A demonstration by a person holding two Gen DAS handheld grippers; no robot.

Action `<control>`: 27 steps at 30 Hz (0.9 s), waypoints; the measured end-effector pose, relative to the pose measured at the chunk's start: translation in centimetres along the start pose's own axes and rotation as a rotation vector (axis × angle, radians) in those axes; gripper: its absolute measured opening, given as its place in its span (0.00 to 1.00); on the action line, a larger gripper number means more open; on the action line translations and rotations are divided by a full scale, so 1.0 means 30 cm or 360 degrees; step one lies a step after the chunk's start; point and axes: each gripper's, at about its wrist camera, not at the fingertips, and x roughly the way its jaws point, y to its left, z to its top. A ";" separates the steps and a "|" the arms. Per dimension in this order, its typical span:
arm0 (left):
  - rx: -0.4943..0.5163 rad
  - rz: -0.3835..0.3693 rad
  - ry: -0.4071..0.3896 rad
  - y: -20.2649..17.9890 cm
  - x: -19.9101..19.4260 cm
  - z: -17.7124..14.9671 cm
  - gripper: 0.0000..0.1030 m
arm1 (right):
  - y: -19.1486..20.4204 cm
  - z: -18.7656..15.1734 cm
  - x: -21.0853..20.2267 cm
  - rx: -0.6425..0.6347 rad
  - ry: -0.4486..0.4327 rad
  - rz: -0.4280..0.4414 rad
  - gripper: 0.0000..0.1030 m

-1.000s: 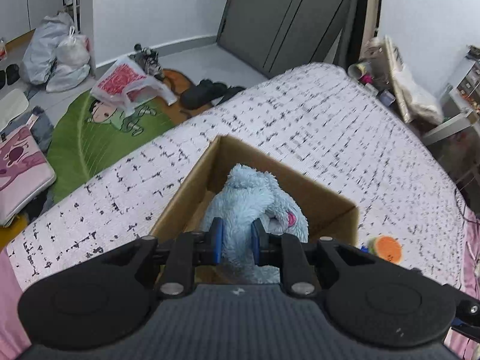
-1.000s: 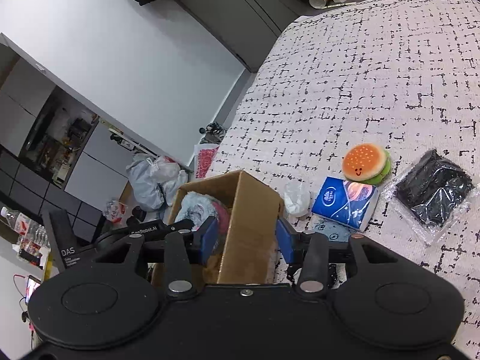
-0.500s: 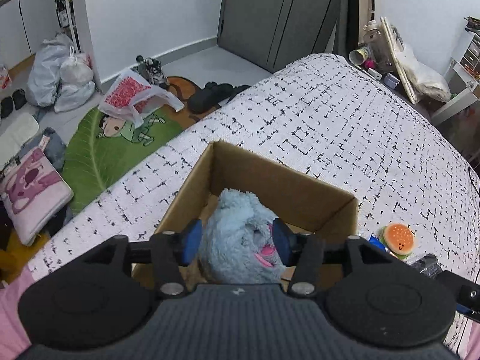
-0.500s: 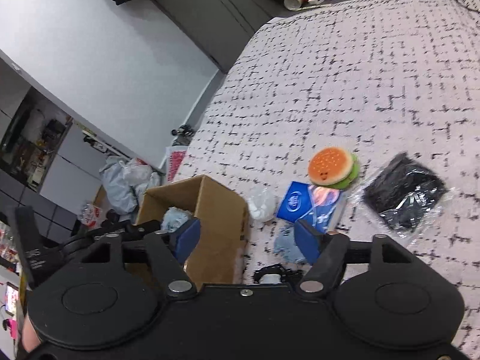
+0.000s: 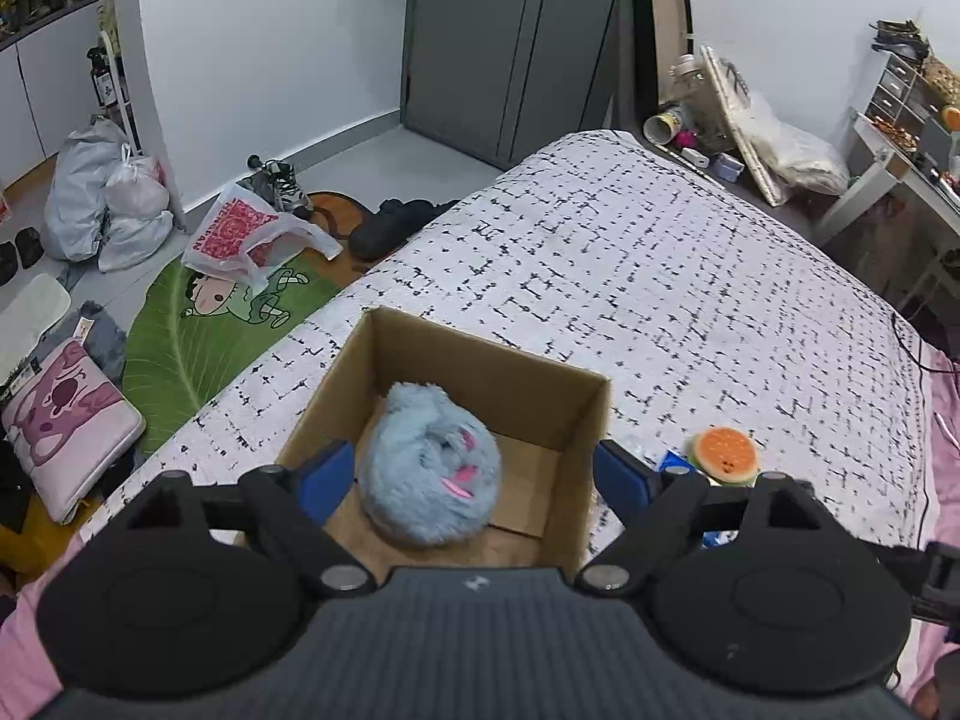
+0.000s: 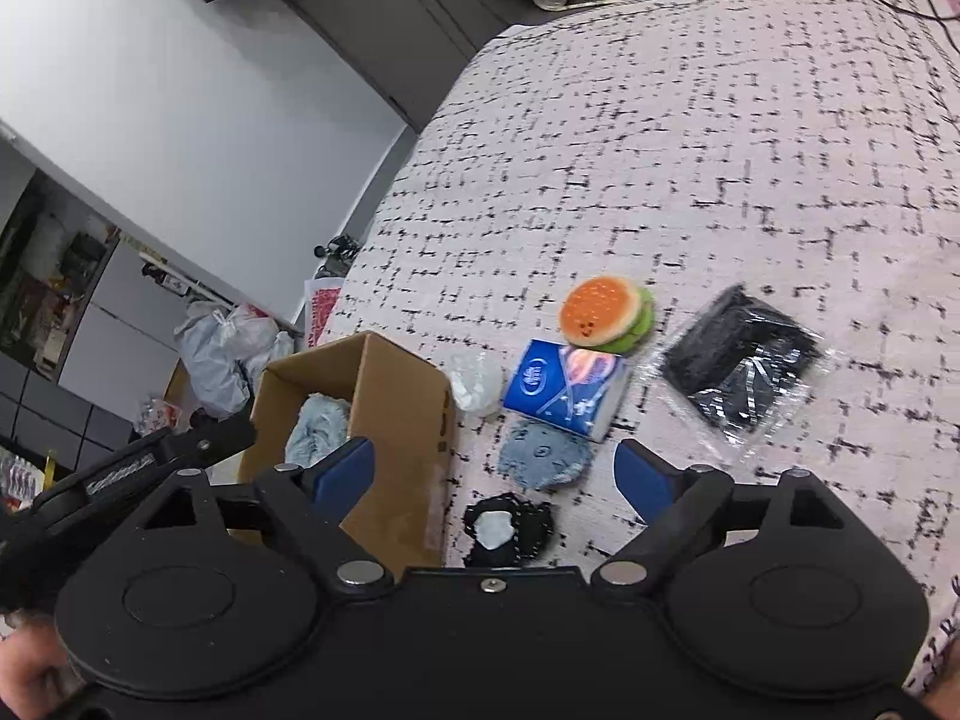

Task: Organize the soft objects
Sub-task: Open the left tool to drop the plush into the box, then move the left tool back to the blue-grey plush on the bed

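A fluffy light-blue plush toy (image 5: 432, 471) lies inside the open cardboard box (image 5: 480, 360) on the bed; it also shows in the right wrist view (image 6: 318, 426). My left gripper (image 5: 474, 480) is open and empty above the box, apart from the plush. My right gripper (image 6: 495, 474) is open and empty above the bed to the right of the box (image 6: 396, 414). Ahead of it lie a burger plush (image 6: 606, 312), a blue tissue pack (image 6: 567, 387), a grey-blue fuzzy pad (image 6: 543, 456), a small black-and-white item (image 6: 507, 525), a white crumpled piece (image 6: 477, 381) and a black item in clear wrap (image 6: 741, 357).
The bed has a white cover with black dashes (image 5: 630, 252). Its left edge drops to a floor with a green mat (image 5: 198, 330), bags (image 5: 108, 204) and shoes (image 5: 390, 222). A cluttered desk (image 5: 900, 144) stands to the right of the bed.
My left gripper opened and let go of the blue plush, which dropped into the box. The gripper then rose. My right gripper opened wider and shifted right, off the box.
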 end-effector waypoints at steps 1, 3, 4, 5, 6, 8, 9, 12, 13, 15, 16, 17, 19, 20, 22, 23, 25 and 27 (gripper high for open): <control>0.0002 -0.0004 0.0002 -0.006 -0.008 -0.004 0.83 | -0.005 0.001 -0.007 0.0006 -0.0002 0.0001 0.85; 0.0009 -0.0002 0.0005 -0.019 -0.026 -0.012 0.84 | -0.011 0.002 -0.022 0.0010 -0.0005 0.0007 0.89; 0.0012 0.0003 0.0004 -0.025 -0.035 -0.016 0.87 | -0.012 0.002 -0.030 0.0006 -0.0007 0.0011 0.89; 0.0015 0.0008 0.0001 -0.031 -0.046 -0.019 0.88 | -0.014 0.001 -0.038 0.0003 -0.0011 0.0013 0.91; 0.0017 0.0009 -0.0003 -0.036 -0.054 -0.021 0.90 | -0.014 0.001 -0.042 -0.0001 -0.0015 0.0014 0.92; 0.0028 0.0005 -0.0006 -0.051 -0.074 -0.028 0.91 | -0.018 0.000 -0.057 -0.0008 -0.0021 0.0018 0.93; 0.0034 0.0000 -0.0005 -0.059 -0.082 -0.031 0.91 | -0.021 0.001 -0.062 -0.0008 -0.0022 0.0020 0.94; 0.0042 0.0000 -0.0011 -0.081 -0.110 -0.041 0.91 | -0.027 -0.002 -0.080 -0.0017 -0.0019 0.0026 0.96; 0.0044 0.0003 -0.0014 -0.088 -0.120 -0.045 0.91 | -0.028 -0.002 -0.086 -0.0023 -0.0018 0.0027 0.96; 0.0047 0.0005 -0.0017 -0.103 -0.138 -0.050 0.91 | -0.032 -0.005 -0.100 -0.0031 -0.0016 0.0038 0.98; 0.0049 0.0005 -0.0019 -0.108 -0.146 -0.053 0.91 | -0.034 -0.006 -0.108 -0.0033 -0.0018 0.0046 0.99; 0.0050 0.0007 -0.0021 -0.117 -0.157 -0.058 0.91 | -0.034 -0.007 -0.118 -0.0045 -0.0022 0.0053 1.00; 0.0051 0.0008 -0.0024 -0.126 -0.171 -0.064 0.91 | -0.031 -0.010 -0.136 -0.0078 -0.0031 0.0041 1.00; 0.0052 0.0008 -0.0025 -0.132 -0.178 -0.068 0.91 | -0.031 -0.009 -0.141 -0.0089 -0.0035 0.0033 1.00; 0.0054 0.0009 -0.0029 -0.144 -0.191 -0.078 0.91 | -0.036 -0.012 -0.156 -0.0105 -0.0041 0.0020 1.00; 0.0056 0.0010 -0.0031 -0.151 -0.196 -0.083 0.91 | -0.040 -0.013 -0.162 -0.0109 -0.0041 0.0014 1.00; 0.0061 0.0008 -0.0033 -0.164 -0.206 -0.094 0.91 | -0.051 -0.016 -0.175 -0.0110 -0.0039 0.0012 1.00; 0.0062 0.0005 -0.0028 -0.178 -0.214 -0.106 0.91 | -0.066 -0.018 -0.193 -0.0096 -0.0049 0.0020 1.00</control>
